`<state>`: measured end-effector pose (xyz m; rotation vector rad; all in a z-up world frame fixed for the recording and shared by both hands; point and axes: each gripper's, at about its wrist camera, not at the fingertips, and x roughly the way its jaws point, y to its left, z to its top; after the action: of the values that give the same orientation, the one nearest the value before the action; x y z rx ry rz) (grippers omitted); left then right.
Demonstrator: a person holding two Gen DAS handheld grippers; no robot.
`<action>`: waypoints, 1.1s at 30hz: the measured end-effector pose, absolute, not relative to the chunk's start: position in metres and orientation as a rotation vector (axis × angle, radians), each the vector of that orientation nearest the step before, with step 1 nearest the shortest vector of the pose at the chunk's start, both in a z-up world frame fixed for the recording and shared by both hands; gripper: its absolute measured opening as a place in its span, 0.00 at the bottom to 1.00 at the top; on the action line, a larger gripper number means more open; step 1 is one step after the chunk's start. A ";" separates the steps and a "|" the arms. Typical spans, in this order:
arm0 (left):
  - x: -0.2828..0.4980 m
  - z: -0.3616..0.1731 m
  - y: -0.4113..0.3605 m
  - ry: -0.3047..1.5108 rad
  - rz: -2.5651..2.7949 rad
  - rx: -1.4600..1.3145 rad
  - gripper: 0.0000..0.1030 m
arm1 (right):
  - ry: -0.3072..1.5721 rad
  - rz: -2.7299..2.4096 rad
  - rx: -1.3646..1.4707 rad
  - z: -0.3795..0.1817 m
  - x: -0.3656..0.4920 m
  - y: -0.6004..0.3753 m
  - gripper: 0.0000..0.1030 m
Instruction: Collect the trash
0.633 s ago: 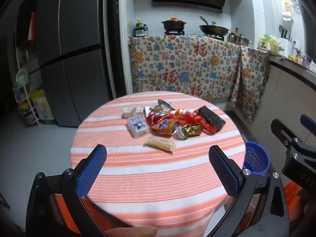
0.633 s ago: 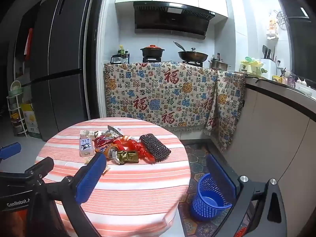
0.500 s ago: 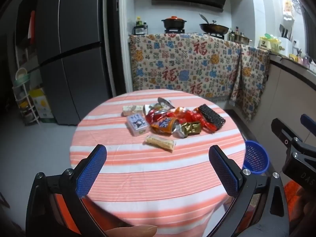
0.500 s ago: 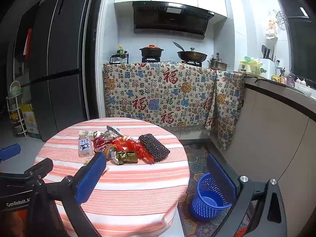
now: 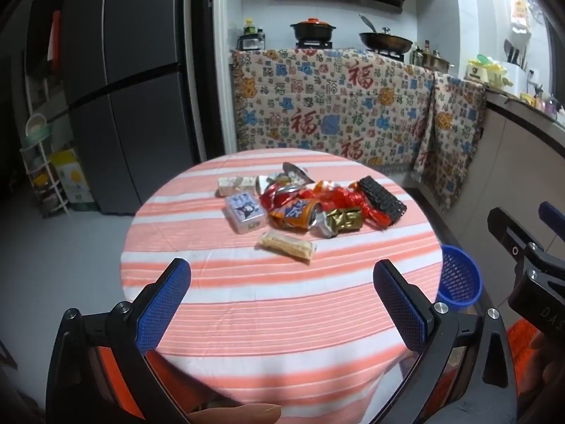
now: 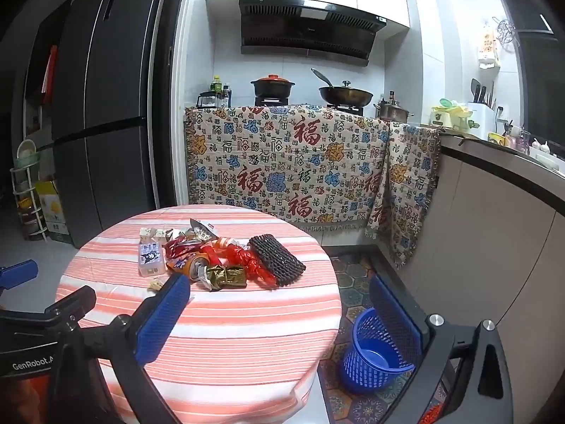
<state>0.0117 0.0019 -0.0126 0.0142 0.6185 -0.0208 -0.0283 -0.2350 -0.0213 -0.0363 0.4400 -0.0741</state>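
Note:
A pile of trash lies on a round table (image 5: pixel 275 304) with an orange-striped cloth: a crushed orange can (image 5: pixel 295 213), a gold wrapper (image 5: pixel 344 219), red wrappers (image 5: pixel 348 199), a black foam net (image 5: pixel 381 199), a small clear box (image 5: pixel 244 212), a pale snack bar (image 5: pixel 287 245). The pile also shows in the right wrist view (image 6: pixel 219 258). My left gripper (image 5: pixel 282 296) is open and empty, short of the pile. My right gripper (image 6: pixel 282 318) is open and empty, at the table's right. A blue mesh bin (image 6: pixel 374 353) stands on the floor to the right of the table.
A dark fridge (image 5: pixel 123 88) stands at the back left, with a small rack (image 5: pixel 39 176) beside it. A counter draped with patterned cloth (image 6: pixel 289 166) carries pots at the back. A cabinet run (image 6: pixel 494 229) lines the right side.
Both views have drawn back slightly and the table sits a little farther off. Both grippers stay open and empty. The trash has not moved.

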 end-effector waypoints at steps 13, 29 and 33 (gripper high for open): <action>0.014 -0.015 0.003 0.630 -0.020 0.016 1.00 | 0.444 -0.080 -0.035 -0.018 -0.022 -0.252 1.00; 0.016 -0.020 0.004 0.639 -0.009 0.010 1.00 | 0.435 -0.094 -0.035 -0.022 -0.022 -0.249 1.00; 0.018 -0.021 0.006 0.645 -0.003 0.008 1.00 | 0.431 -0.099 -0.038 -0.023 -0.021 -0.250 1.00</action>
<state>0.0175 0.0057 -0.0213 0.0084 0.6450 -0.0033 -0.0212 -0.2498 -0.0232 -0.0378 0.4305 -0.0986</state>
